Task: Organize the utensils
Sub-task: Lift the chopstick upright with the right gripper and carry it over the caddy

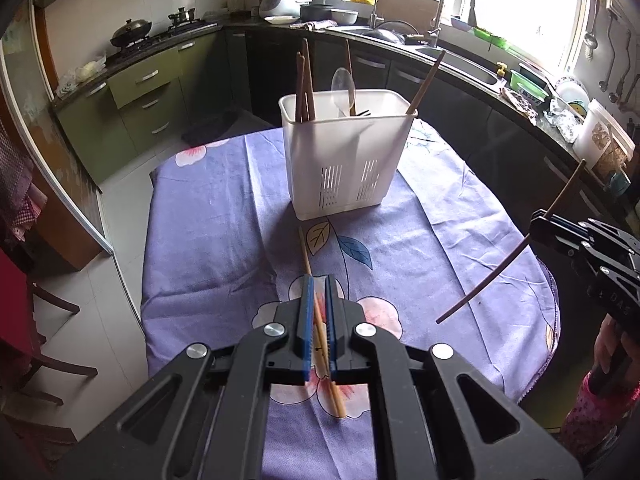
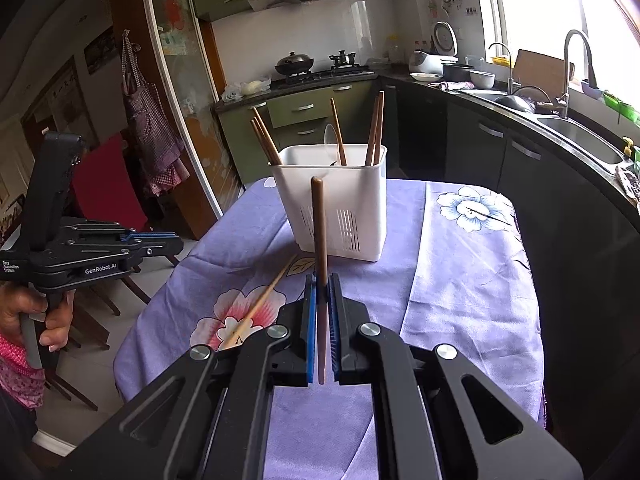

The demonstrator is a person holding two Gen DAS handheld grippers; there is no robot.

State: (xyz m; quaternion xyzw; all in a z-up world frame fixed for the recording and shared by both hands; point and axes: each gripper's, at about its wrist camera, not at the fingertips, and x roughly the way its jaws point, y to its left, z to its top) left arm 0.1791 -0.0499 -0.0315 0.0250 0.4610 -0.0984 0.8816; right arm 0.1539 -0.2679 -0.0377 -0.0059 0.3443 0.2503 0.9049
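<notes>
A white slotted utensil holder [image 1: 344,152] [image 2: 336,208] stands on the purple flowered tablecloth [image 1: 208,240] and holds several brown chopsticks and a clear spoon [image 1: 343,84]. A pale bamboo chopstick [image 1: 308,264] [image 2: 264,304] lies on the cloth in front of the holder. My left gripper [image 1: 317,280] hovers above it, its jaws narrowly apart around the chopstick's line, not gripping it. My right gripper [image 2: 321,280] is shut on a dark brown chopstick [image 2: 319,232] that points up toward the holder; it also shows in the left wrist view [image 1: 504,264].
The table's edges drop off on all sides. A dark counter with a sink [image 2: 580,140] and faucet runs along the right. Green cabinets and a stove with a wok [image 1: 130,34] are at the back. A red chair [image 2: 108,188] stands at the left.
</notes>
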